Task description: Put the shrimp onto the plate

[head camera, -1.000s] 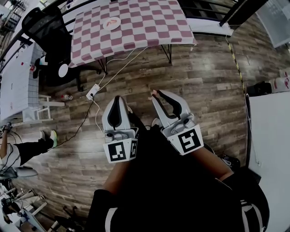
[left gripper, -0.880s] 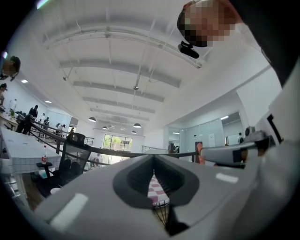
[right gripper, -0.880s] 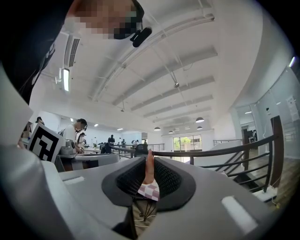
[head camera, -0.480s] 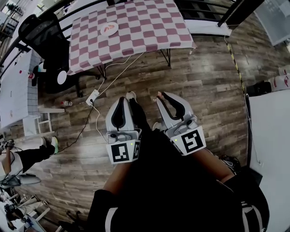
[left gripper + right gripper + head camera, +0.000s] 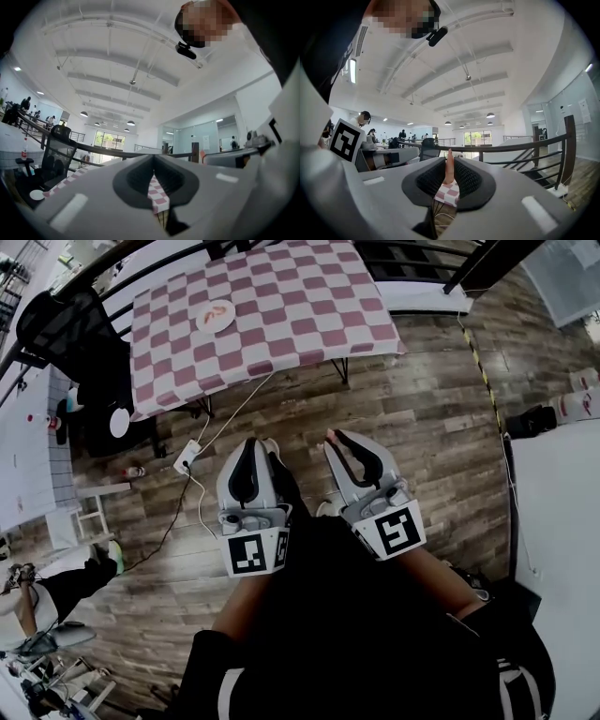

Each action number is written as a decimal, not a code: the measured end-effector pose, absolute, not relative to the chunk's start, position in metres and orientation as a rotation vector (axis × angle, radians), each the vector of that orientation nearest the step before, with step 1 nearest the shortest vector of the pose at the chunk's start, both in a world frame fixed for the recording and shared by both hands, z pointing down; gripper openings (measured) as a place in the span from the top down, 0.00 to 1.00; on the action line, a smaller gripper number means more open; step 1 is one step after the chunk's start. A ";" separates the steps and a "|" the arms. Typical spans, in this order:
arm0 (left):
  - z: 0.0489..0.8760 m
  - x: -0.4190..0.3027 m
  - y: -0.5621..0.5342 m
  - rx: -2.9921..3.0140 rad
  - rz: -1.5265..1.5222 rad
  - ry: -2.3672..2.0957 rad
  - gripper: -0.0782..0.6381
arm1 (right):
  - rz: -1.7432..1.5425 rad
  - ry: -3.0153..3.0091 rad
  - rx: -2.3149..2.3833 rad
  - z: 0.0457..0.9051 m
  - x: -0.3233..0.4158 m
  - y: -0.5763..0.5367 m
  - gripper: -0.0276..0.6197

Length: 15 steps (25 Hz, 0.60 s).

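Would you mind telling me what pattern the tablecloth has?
The tablecloth has pink-and-white checks, clearest in the head view.

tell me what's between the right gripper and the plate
In the head view: wood floor crossed by a white cable, then the checkered tablecloth up to the plate.

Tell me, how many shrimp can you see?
2. One shrimp is pinched in the right gripper; another shrimp seems to lie on the plate on the checkered table. More may be hidden.
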<state>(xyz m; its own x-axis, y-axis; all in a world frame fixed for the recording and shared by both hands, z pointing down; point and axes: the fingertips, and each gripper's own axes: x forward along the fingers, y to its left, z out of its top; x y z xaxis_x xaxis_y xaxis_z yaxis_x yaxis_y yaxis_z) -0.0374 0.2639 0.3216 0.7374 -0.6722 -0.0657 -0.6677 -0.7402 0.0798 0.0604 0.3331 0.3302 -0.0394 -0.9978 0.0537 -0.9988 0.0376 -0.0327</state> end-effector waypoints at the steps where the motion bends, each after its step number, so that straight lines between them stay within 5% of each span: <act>1: 0.324 -0.034 0.254 2.878 -0.135 -1.105 0.88 | 0.094 -2.245 2.158 0.333 0.063 0.323 0.87; 15: 0.328 -0.041 0.091 2.810 -0.147 -1.177 0.88 | 0.158 -2.263 2.048 0.336 0.060 0.159 0.87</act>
